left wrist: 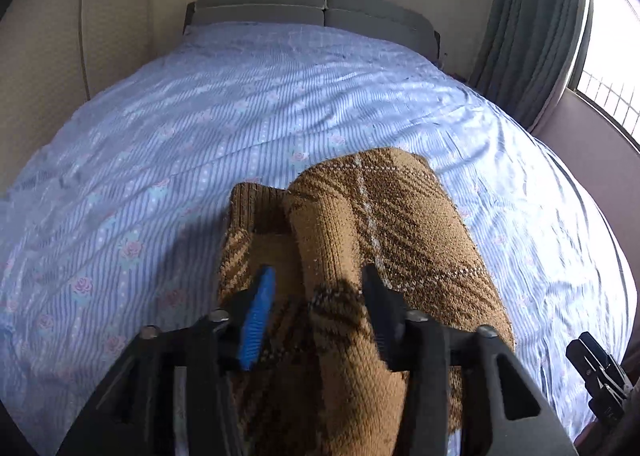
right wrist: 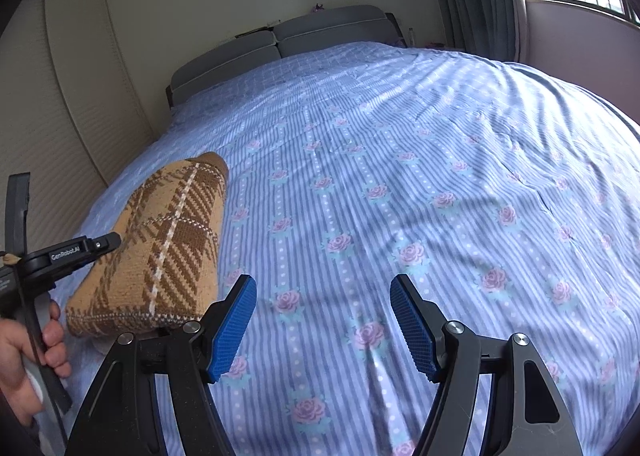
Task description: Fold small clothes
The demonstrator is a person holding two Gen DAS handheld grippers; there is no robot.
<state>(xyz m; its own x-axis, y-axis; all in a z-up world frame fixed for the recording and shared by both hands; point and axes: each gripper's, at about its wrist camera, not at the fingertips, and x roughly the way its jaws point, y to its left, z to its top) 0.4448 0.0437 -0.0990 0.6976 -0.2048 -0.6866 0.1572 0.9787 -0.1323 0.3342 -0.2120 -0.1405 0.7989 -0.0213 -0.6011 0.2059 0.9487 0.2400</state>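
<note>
A tan and brown plaid knit garment point(left wrist: 384, 232) lies folded in a thick bundle on the blue floral bedsheet point(left wrist: 240, 127). My left gripper point(left wrist: 318, 280) has its jaws around the near fold of the bundle, with knit fabric between the fingers. In the right wrist view the garment point(right wrist: 168, 248) sits at the lower left, with the left gripper's body point(right wrist: 68, 252) touching its left side. My right gripper point(right wrist: 323, 288) is open and empty above the sheet point(right wrist: 400, 175), to the right of the garment.
A grey padded headboard point(left wrist: 312, 7) stands at the far end of the bed. Grey-green curtains point(left wrist: 532, 27) and a bright window point(left wrist: 612, 55) are on the right. A cream wardrobe point(right wrist: 52, 115) stands along the left side.
</note>
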